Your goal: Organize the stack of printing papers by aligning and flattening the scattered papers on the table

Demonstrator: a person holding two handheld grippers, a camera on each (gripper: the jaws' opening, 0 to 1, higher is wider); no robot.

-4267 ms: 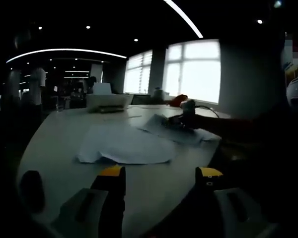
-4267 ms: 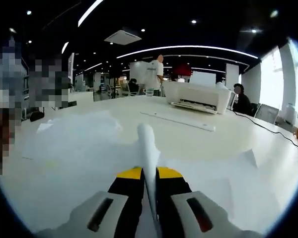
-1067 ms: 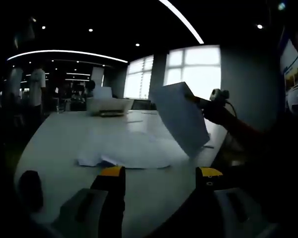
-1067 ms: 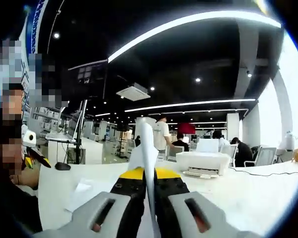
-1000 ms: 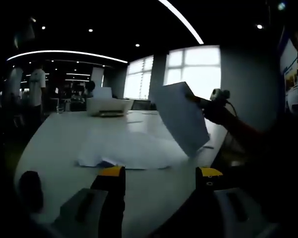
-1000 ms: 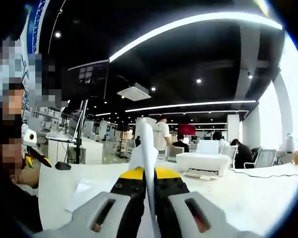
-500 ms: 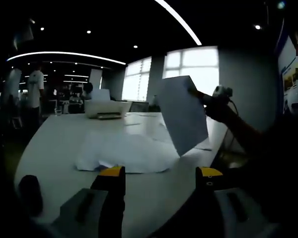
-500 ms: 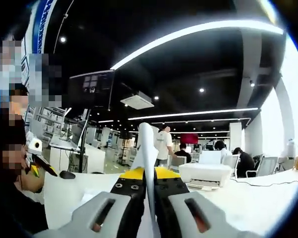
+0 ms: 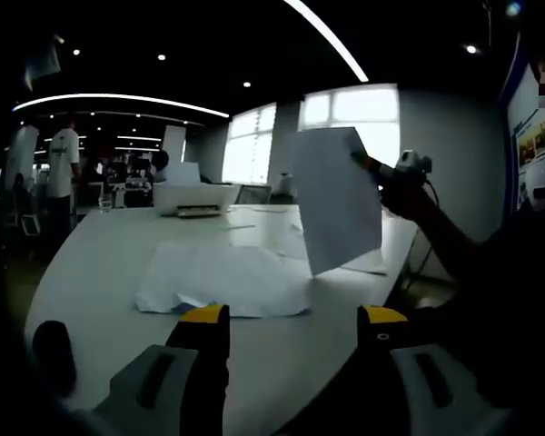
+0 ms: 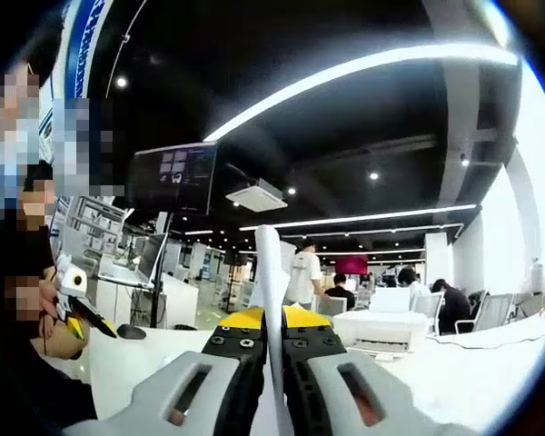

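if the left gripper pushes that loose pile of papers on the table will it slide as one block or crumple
Probably crumple: the paper pile lies rumpled with lifted edges. Likely light and floppy; the sheet pinched in the right gripper hangs from one edge. The left gripper is open.

White printer point(image 9: 196, 194) at far end of table point(image 9: 91, 272), seen again as point(image 10: 386, 329). Bright windows point(image 9: 350, 136) behind it. Curved ceiling light strip point(image 10: 345, 73). Dark wall-mounted monitor point(image 10: 173, 178) at upper left. Standing person in white shirt point(image 10: 302, 274) at mid-distance; seated figure point(image 10: 450, 304) near right. Dark rounded object point(image 9: 50, 350) on near table edge, kind unclear.
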